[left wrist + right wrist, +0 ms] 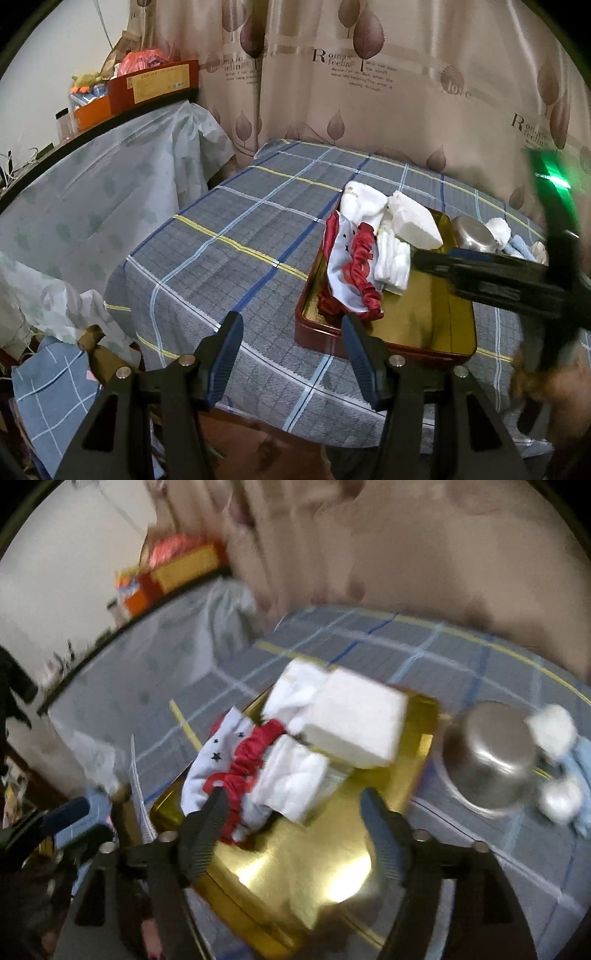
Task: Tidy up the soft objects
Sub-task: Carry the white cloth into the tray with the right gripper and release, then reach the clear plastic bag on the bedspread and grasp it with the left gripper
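Observation:
A red tin tray (388, 349) with a gold inside (295, 867) sits on the plaid-covered table. At its far end lie a red-and-white starred cloth (347, 258) (221, 760), a folded white cloth (393, 264) (295, 775), a white foam block (417, 221) (354, 723) and a white sock (360, 203) (295, 690). My left gripper (291, 332) stands open and empty at the tray's near left corner. My right gripper (291, 808) is open above the tray's bare gold floor, close to the folded cloth, with nothing between its fingers; the picture is blurred.
An upturned steel bowl (474, 234) (491, 753) stands right of the tray, with white soft balls (552, 725) and a light blue cloth (515, 247) beyond it. A curtain (369, 92) hangs behind the table. A covered shelf with boxes (155, 81) is at the left.

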A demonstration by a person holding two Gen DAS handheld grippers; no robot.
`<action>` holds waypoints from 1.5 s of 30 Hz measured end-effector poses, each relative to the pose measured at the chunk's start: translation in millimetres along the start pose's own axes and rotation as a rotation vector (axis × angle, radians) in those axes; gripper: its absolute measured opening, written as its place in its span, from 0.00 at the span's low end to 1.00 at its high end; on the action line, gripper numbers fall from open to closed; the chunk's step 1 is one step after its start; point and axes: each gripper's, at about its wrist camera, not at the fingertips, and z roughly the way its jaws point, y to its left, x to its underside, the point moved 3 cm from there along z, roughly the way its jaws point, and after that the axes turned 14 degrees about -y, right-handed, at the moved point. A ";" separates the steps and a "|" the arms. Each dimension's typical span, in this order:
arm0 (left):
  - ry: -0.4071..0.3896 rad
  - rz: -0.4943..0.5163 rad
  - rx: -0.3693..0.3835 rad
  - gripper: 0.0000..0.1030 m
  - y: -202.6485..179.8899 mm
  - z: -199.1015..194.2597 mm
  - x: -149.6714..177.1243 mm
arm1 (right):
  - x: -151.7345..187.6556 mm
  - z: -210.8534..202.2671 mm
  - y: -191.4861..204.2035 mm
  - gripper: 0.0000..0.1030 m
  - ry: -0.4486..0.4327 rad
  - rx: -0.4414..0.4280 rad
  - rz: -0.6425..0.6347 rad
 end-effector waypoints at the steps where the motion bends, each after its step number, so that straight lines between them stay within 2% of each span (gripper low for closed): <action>1: -0.002 0.002 0.000 0.55 -0.2 -0.1 -0.1 | 3.7 -10.7 -7.5 0.79 -0.023 0.029 0.003; 4: -0.005 0.011 0.003 0.55 -2.2 -1.3 1.1 | 22.8 -44.4 -44.0 0.80 -0.062 0.133 0.022; 14: -0.027 0.124 0.027 0.55 -31.5 -7.4 10.7 | 79.4 -128.0 -189.8 0.80 0.019 0.583 0.037; 17: -0.051 0.204 0.081 0.55 -54.2 -15.6 16.7 | 92.7 -152.6 -232.5 0.80 0.044 0.701 0.072; 20: -0.070 0.279 0.182 0.55 -80.4 -28.0 21.7 | 99.6 -172.7 -265.3 0.83 0.055 0.778 0.098; 22: -0.077 0.332 0.261 0.55 -103.1 -37.2 23.8 | 100.7 -179.4 -277.3 0.87 0.051 0.794 0.116; 26: -0.062 0.411 0.395 0.55 -149.8 -44.8 26.5 | 102.7 -187.7 -292.7 0.89 0.014 0.733 0.221; 30: -0.026 0.417 0.514 0.55 -196.3 -34.8 16.1 | 103.2 -187.0 -287.4 0.93 -0.014 0.685 0.214; 34: -0.016 0.454 0.576 0.55 -247.4 -12.5 0.7 | 103.9 -190.0 -282.9 0.94 -0.030 0.647 0.223; 38: 0.037 0.447 0.667 0.55 -294.0 22.4 -16.5 | 104.4 -195.7 -280.3 0.95 -0.062 0.615 0.228; 41: 0.091 0.476 0.693 0.55 -330.2 52.3 -22.4 | 103.4 -198.3 -277.8 0.96 -0.086 0.589 0.224; 45: 0.131 0.483 0.687 0.55 -354.4 83.8 -27.4 | 102.3 -199.1 -275.2 0.96 -0.101 0.555 0.218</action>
